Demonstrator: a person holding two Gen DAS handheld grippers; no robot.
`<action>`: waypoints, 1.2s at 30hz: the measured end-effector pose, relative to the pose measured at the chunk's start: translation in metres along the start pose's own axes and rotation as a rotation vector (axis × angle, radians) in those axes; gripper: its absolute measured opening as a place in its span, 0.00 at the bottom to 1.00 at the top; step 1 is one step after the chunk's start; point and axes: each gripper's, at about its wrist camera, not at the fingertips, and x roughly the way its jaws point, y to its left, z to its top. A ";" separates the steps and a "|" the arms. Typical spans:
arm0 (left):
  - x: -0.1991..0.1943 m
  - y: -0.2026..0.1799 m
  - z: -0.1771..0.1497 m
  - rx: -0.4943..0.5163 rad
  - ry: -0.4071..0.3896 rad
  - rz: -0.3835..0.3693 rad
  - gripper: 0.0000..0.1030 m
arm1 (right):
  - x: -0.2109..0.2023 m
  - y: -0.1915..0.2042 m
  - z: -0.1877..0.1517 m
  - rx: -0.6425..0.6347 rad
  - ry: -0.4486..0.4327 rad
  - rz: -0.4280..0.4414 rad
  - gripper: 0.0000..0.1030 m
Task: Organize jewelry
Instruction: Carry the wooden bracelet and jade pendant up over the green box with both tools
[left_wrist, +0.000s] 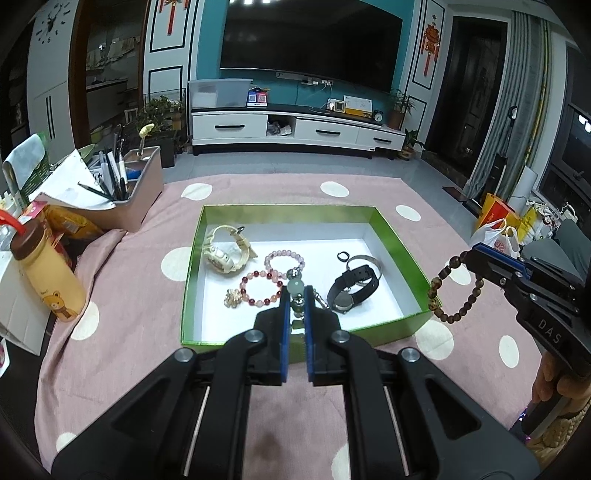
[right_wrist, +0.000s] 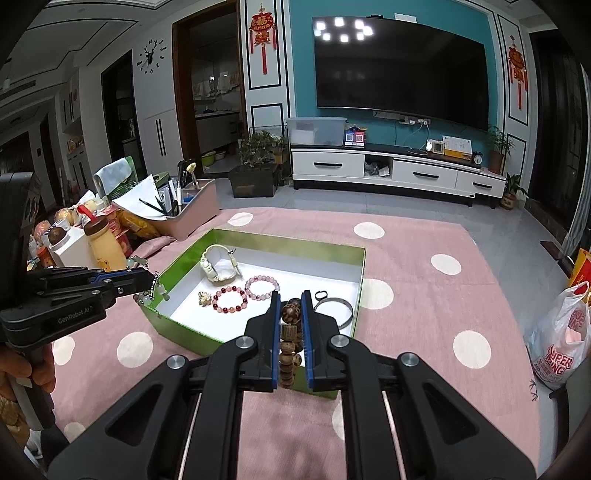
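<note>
Left wrist view shows the left tool (left_wrist: 296, 295) clenched on a jade-green bead charm (left_wrist: 296, 287), which stands between its blue pads with a short chain trailing to one side; the tool hangs over the near edge of the green box (left_wrist: 400, 242), pointing down and forward into it. Right wrist view shows the right tool (right_wrist: 290, 306) clenched on a brown wooden bead bracelet (right_wrist: 289, 338), its loop drooping below the pads, over the near right corner of the same box. Each piece therefore lies directly at its tool, and the open floor of the box lies ahead of and below both. Inside the box rest a cream watch (left_wrist: 225, 253), two pink and red bead bracelets (left_wrist: 260, 290), a black watch (left_wrist: 352, 290) and a silver bangle (right_wrist: 334, 310). Judged from this, the left tool stands nearer the bare strip at the near-left of the box; the right nearer the corner beside the bangle. The box sits on a pink dotted cloth (left_wrist: 369, 192).
</note>
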 end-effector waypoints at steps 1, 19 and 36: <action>0.002 -0.001 0.002 0.001 -0.001 -0.001 0.06 | 0.001 0.000 0.001 -0.001 -0.002 -0.001 0.10; 0.042 -0.002 0.045 -0.014 0.008 -0.015 0.06 | 0.025 -0.009 0.033 -0.005 -0.032 0.004 0.10; 0.078 0.002 0.065 -0.014 0.054 0.009 0.06 | 0.043 -0.022 0.052 0.018 -0.038 0.017 0.10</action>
